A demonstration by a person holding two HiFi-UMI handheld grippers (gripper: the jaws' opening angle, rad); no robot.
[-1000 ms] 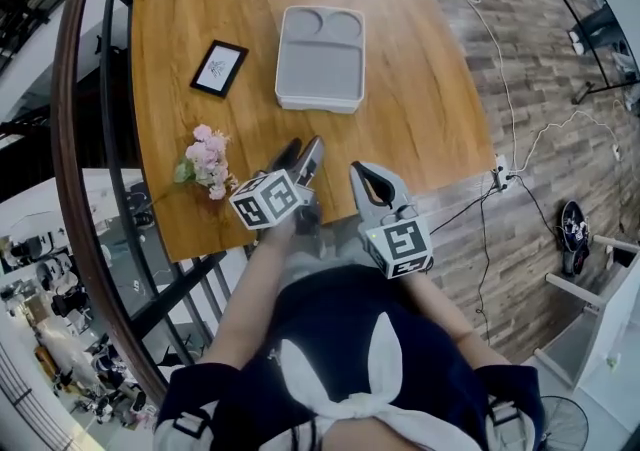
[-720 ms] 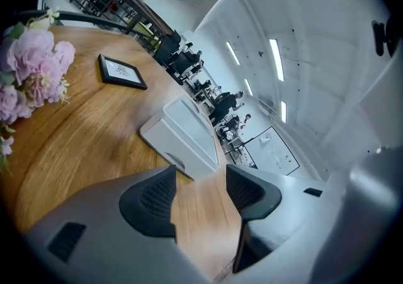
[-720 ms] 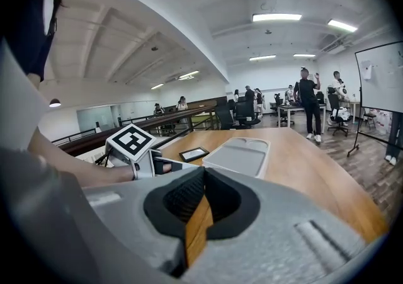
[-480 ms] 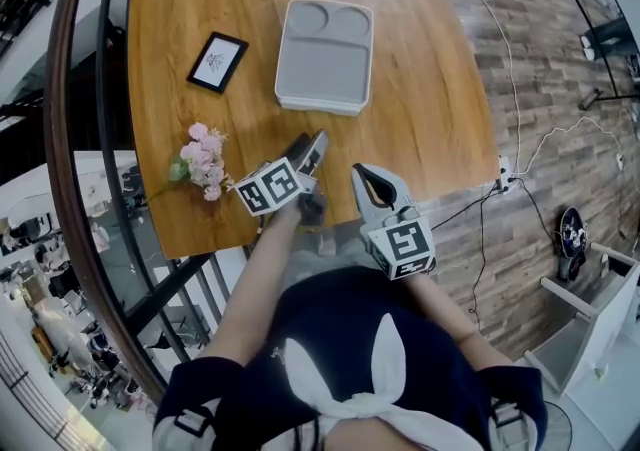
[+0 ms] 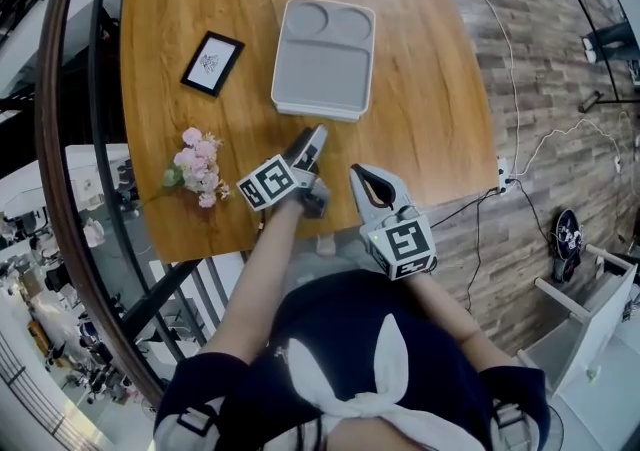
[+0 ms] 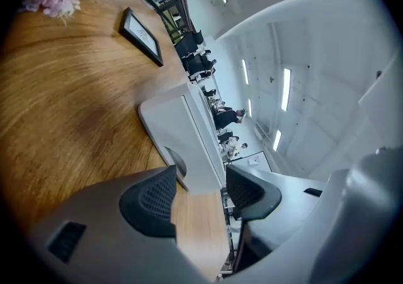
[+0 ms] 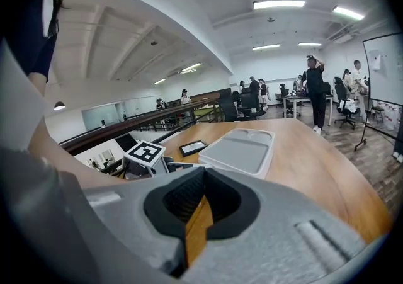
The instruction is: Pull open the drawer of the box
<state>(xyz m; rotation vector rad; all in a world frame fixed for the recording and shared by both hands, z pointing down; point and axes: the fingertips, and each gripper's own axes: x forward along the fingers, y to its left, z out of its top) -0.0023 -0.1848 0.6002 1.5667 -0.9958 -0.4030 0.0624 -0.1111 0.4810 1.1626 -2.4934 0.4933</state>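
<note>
As the left gripper [image 5: 310, 141] hovers low over the table [image 5: 430, 109], its jaws stand apart with nothing between them, just bare wood showing in the gap in the left gripper view [image 6: 198, 191]. Right ahead of it sits the box [image 5: 322, 57], grey and flat, in the middle of the table with its near edge just beyond the left tips. From the left gripper view the box [image 6: 182, 128] shows a rounded notch low on its near side; I can't make out a drawer seam from here. Over on the other side, the right gripper [image 5: 358, 175] is clenched, tips pressed together and holding nothing [image 7: 196, 199], and it hangs near the table's front edge, apart from the box [image 7: 239, 149]. A frame [image 5: 211, 63] lies to the box's left, well clear of it. Flowers [image 5: 197, 165] rest nearer the front edge, left of the left gripper.
</note>
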